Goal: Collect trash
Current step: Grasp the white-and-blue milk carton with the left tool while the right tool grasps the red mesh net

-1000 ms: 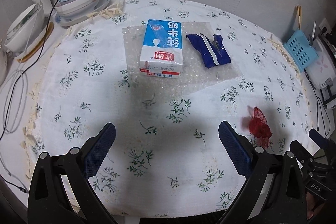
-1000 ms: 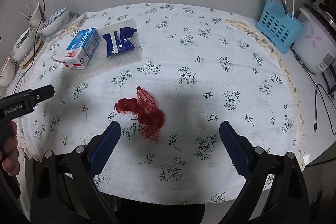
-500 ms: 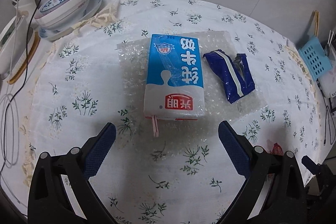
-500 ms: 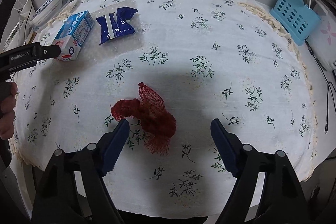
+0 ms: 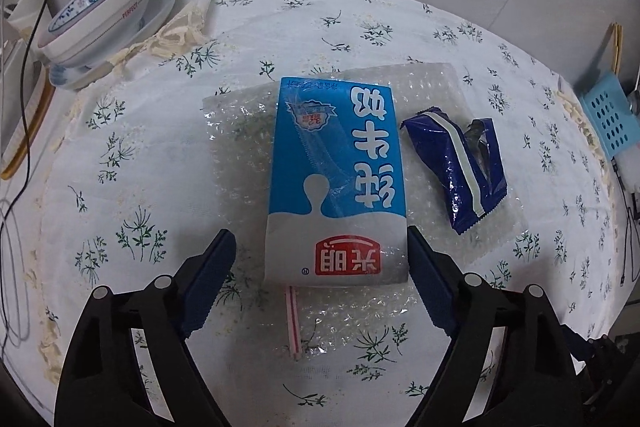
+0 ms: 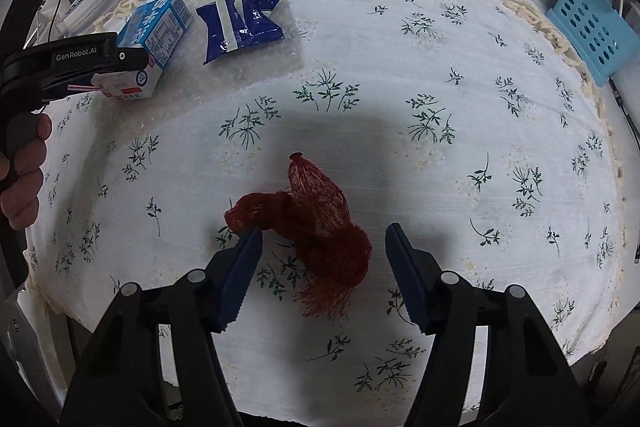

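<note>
At the far left edge of the counter (image 5: pixel 132 155), under its white flowered cloth, a patterned bowl (image 5: pixel 100 15) sits stacked on a plate.

Next comes the left claw (image 5: pixel 320 267), pointing steeply down over a blue and white milk carton (image 5: pixel 334 183). The carton lies flat on a sheet of bubble wrap (image 5: pixel 240 131), with a striped straw (image 5: pixel 292 323) sticking out from its near end. The claw's jaws have just been closing and now straddle the near end of the carton. The right pad sits right at the carton's edge, while a gap shows between the left pad and the carton, so the claw is spread and not yet pinching it. In the right wrist view a hand (image 6: pixel 22 171) grips the handle of this claw.

Just to the right of the carton, on the same bubble wrap, lies a crumpled dark blue wrapper (image 5: pixel 456 167) with a pale stripe.

Further right and nearer the counter's front edge, the right claw (image 6: pixel 324 255) points down over a bunched red mesh net (image 6: pixel 316 223). Its jaws have just been closing too, and the net lies between them. The left tip is at the net's left end; the right pad stands clear of it. This claw is spread, not pinching.

At the far right edge stands a light blue perforated basket (image 6: pixel 592 27).
</note>
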{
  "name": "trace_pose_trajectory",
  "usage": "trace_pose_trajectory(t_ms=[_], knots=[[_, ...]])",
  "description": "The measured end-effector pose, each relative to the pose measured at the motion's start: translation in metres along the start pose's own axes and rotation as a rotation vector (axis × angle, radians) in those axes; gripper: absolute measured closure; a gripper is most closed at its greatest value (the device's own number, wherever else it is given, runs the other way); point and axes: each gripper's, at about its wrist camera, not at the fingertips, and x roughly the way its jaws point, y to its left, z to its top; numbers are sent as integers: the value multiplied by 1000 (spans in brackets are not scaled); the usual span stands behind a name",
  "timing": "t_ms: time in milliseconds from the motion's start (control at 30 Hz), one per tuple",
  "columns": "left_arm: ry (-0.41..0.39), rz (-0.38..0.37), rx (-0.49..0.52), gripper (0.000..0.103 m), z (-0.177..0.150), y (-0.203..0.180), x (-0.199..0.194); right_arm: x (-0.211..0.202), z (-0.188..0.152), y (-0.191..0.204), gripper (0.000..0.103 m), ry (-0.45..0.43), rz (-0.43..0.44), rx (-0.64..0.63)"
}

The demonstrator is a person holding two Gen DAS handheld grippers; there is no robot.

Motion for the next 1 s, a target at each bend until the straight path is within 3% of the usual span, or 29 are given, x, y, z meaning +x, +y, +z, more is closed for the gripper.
trace_pose_trajectory(t_ms=[167,467,1000], knots=[[15,-24,5,38,1,-2,5,2,0,3,59,11,1,-4],[-13,-12,27,39,-3,-5,-5,-2,-3,4,79,-8,-11,-26],[-47,-25,-2,40,-34,-3,-35,-21,-8,-5,82,-61,10,3]])
